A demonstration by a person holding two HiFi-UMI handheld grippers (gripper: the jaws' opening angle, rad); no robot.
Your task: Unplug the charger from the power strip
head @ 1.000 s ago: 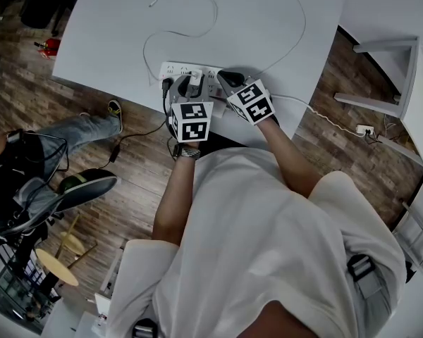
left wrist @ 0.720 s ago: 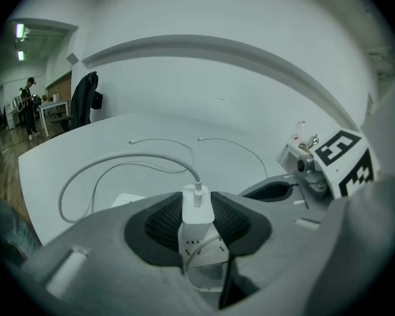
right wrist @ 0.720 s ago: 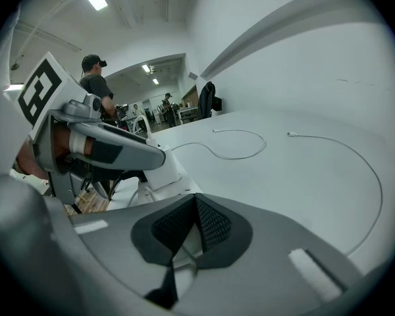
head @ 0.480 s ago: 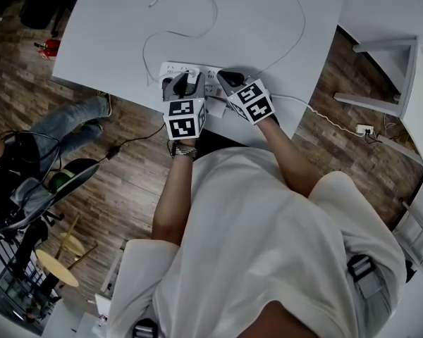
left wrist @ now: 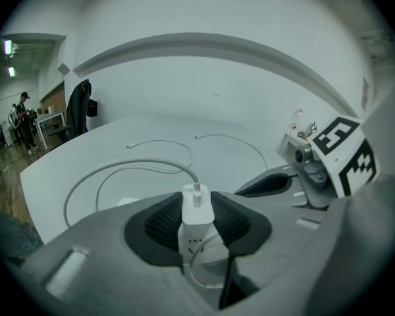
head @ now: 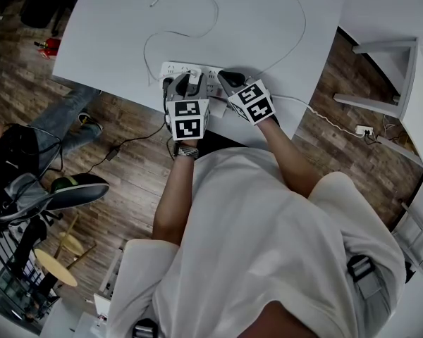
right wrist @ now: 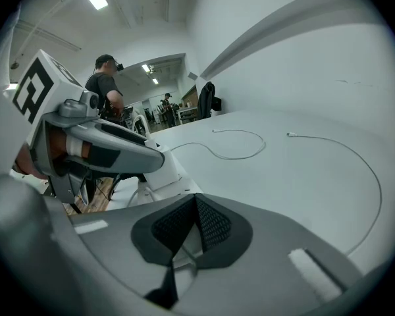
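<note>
At the near edge of a white counter (head: 268,20), a person in a pale T-shirt (head: 268,245) holds both grippers side by side over a white power strip (head: 173,69) that lies along that edge. The left gripper (head: 190,84) has its jaws pinching the white charger (left wrist: 197,210). The block sits squarely between the two dark ribbed pads (left wrist: 164,221), one against each flank, and its top rises just above them. It stands upright on the strip, near the strip's left end.

Just beside it to the right, the right gripper (right wrist: 196,206) has its jaws pressed together, tip to tip, with nothing between them, over the strip's right end.

A thin white cable (left wrist: 128,170) leaves the top of the charger and loops across the middle of the counter toward the far edge. A second white cable (right wrist: 355,157) curves in a wider arc toward the counter's right side. A black cord (head: 137,136) drops from the strip's left end to the wooden floor (head: 127,189).
</note>
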